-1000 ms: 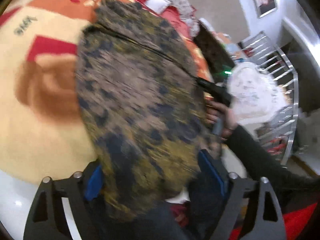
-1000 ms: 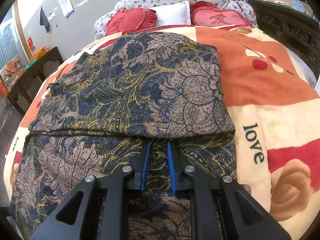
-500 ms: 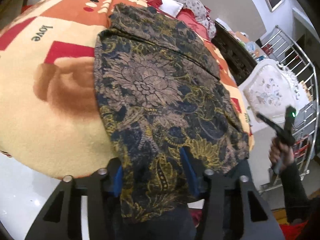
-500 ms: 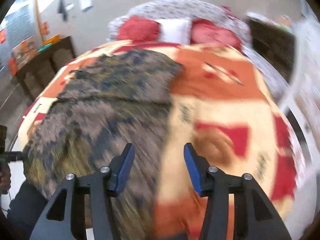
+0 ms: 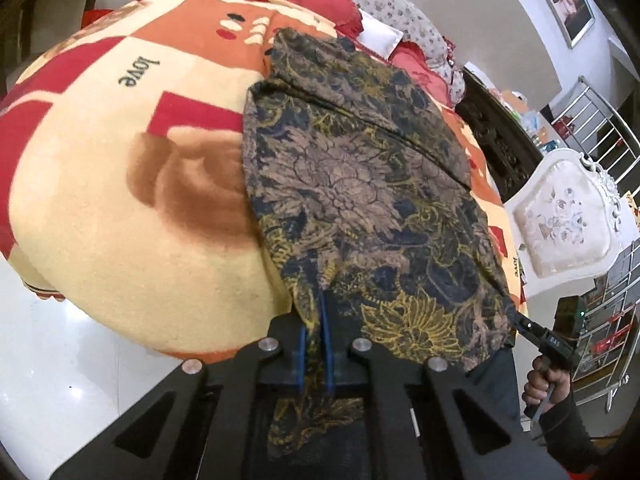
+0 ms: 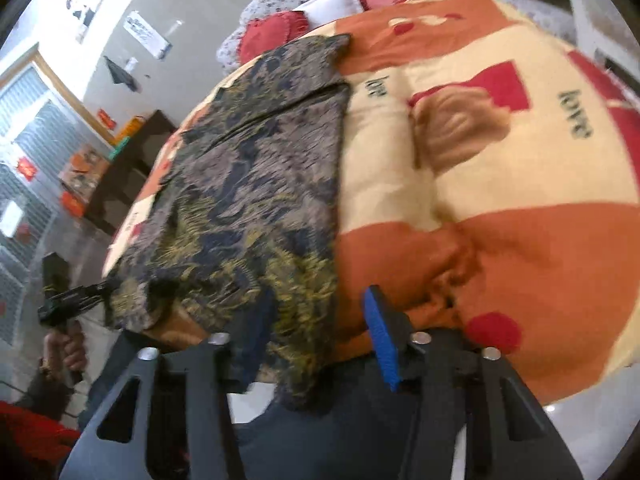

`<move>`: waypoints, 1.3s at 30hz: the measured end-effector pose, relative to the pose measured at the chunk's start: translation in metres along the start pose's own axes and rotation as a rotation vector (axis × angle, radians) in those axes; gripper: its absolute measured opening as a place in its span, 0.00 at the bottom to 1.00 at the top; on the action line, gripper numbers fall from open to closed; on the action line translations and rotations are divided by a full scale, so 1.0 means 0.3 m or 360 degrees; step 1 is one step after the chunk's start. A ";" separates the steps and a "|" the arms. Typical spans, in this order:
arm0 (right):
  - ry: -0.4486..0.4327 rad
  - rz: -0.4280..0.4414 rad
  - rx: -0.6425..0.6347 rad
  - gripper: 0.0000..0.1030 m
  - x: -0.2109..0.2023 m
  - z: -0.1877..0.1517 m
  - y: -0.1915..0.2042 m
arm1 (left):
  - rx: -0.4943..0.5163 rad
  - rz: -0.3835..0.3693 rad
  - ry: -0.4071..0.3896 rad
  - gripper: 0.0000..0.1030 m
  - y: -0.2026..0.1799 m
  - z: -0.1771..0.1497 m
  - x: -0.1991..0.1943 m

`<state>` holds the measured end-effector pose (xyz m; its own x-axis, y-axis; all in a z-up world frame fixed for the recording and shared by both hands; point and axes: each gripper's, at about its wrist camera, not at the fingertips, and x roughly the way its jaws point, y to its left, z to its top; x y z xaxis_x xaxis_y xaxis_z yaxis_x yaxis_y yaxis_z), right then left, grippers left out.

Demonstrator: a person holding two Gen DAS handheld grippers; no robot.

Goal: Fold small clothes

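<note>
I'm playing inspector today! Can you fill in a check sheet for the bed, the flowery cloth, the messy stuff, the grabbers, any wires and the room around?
Surface: blanket with roses and "love" words, on a bed.
Job's things: patterned garment lying partly folded, its near edge hanging off the bed.
Clutter: red pillows and white pillow at the head.
Grippers: left gripper has just closed on the garment's near edge; right gripper open at the other near corner, jaws closing.
Cables: nothing seen.
Surroundings: white chair, metal railing, dark cabinet.
</note>
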<state>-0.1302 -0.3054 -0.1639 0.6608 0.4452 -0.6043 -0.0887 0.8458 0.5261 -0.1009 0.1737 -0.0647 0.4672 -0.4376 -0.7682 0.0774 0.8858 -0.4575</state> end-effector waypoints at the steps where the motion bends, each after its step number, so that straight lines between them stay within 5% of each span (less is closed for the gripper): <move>1: 0.0032 0.0035 -0.0014 0.37 0.011 -0.010 0.007 | 0.0016 0.0008 0.0001 0.08 -0.007 -0.001 0.002; 7: 0.0037 0.0090 0.0014 0.12 0.017 -0.036 0.000 | 0.0058 -0.0005 0.0008 0.33 -0.042 -0.012 0.010; 8: 0.0013 0.0100 0.0015 0.10 0.003 -0.034 0.004 | 0.0057 -0.0013 0.0005 0.32 -0.047 -0.013 0.009; 10: -0.0016 0.0060 -0.0028 0.09 -0.012 -0.018 0.024 | 0.0058 -0.0007 0.0005 0.06 -0.053 -0.014 0.004; 11: -0.0033 0.0046 -0.0061 0.08 -0.033 -0.013 0.041 | 0.0056 0.0008 0.0004 0.05 -0.053 -0.013 -0.004; 17: -0.0064 0.0056 -0.0216 0.07 -0.155 -0.004 0.102 | -0.0033 -0.0001 -0.0074 0.04 0.013 -0.023 -0.138; 30: -0.0021 0.0042 -0.0285 0.07 -0.286 -0.053 0.106 | -0.0052 0.0018 -0.0039 0.02 0.096 -0.112 -0.277; 39: -0.0144 -0.0003 -0.0336 0.07 -0.304 0.049 0.121 | -0.0111 -0.0082 -0.0153 0.02 0.098 -0.006 -0.293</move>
<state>-0.1827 -0.3195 -0.0808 0.7243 0.4236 -0.5440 -0.2353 0.8935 0.3825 -0.1412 0.2380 -0.0114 0.5468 -0.4626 -0.6979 0.0438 0.8482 -0.5279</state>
